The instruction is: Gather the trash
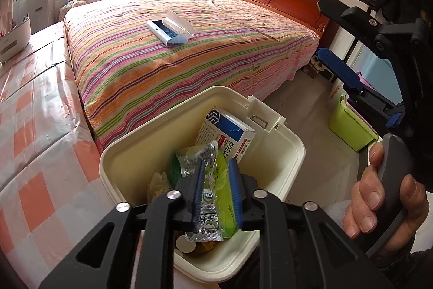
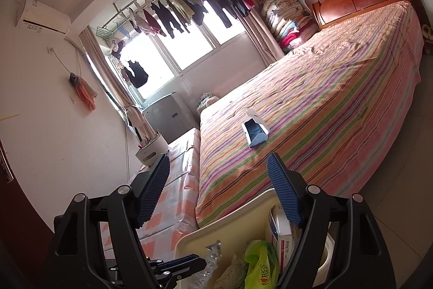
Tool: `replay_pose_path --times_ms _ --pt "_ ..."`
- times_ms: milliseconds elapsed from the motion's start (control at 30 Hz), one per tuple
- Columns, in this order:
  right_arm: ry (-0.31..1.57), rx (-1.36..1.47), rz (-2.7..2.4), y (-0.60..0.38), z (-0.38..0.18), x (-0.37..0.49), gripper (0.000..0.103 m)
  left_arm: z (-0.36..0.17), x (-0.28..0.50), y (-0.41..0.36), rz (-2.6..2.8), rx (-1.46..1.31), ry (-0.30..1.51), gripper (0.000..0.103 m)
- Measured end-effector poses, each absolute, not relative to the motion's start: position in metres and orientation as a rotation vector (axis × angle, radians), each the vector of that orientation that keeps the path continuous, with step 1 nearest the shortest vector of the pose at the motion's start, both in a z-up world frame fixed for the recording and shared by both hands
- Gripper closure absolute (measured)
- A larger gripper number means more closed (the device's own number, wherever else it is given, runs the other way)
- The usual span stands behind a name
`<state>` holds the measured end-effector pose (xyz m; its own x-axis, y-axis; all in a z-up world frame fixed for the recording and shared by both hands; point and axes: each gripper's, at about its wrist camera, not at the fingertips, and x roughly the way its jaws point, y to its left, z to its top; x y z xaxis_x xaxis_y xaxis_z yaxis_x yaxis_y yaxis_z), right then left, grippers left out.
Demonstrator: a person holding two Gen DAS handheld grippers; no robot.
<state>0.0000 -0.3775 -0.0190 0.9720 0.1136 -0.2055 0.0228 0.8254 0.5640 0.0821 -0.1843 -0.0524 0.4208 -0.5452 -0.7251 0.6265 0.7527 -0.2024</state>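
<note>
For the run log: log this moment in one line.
left claw: open, green wrapper between pads | right claw: open, empty | bin: trash inside

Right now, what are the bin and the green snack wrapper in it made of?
The bin looks like smooth cream plastic: moulded rim, dull sheen. The wrapper, between the left hand-held gripper's pads, seems thin plastic film with a silvery foil side: it crinkles and glints.

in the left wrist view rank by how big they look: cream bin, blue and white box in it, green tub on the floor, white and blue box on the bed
1. cream bin
2. blue and white box, nearer the camera
3 and 4. green tub and white and blue box: look alike in size; the tub is partly hidden, so unranked.
</note>
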Motion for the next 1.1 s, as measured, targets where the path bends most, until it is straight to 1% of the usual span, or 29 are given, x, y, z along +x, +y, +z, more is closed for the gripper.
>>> replay_pose_path --times_ms 33,67,133,400,500,567,733,933,1100 --pt "0.234 0.601 0.045 -0.378 -0.019 -0.001 0.026 -0.052 0.081 -0.184 -0.719 0.100 0.860 0.037" --pt "0.230 0.603 0.045 -0.379 -0.020 -0.002 0.026 -0.050 0.078 -0.182 -0.699 0.087 0.829 0.025" --pt "0.225 0.606 0.036 -0.380 -0.020 -0.004 0.026 -0.044 0.072 -0.180 -0.667 0.095 0.772 0.025" --pt "0.253 0.611 0.004 -0.374 -0.015 -0.020 0.023 -0.020 0.055 -0.159 -0.521 0.151 0.695 0.025" --pt "0.297 0.510 -0.024 -0.353 -0.006 -0.034 0.021 -0.010 0.046 -0.138 -0.410 0.147 0.674 0.025" --pt "0.327 0.416 -0.059 -0.333 0.001 -0.046 0.016 -0.006 0.039 -0.122 -0.363 0.131 0.678 0.025" --pt "0.393 0.251 -0.059 -0.282 0.006 -0.074 0.013 0.002 0.021 -0.096 -0.222 0.182 0.659 0.025" --pt "0.416 0.137 -0.062 -0.244 0.009 -0.098 0.013 0.011 0.001 -0.066 -0.152 0.166 0.652 0.025" --pt "0.420 0.155 -0.038 -0.237 0.017 -0.100 0.013 0.017 -0.011 -0.054 -0.118 0.172 0.638 0.024"
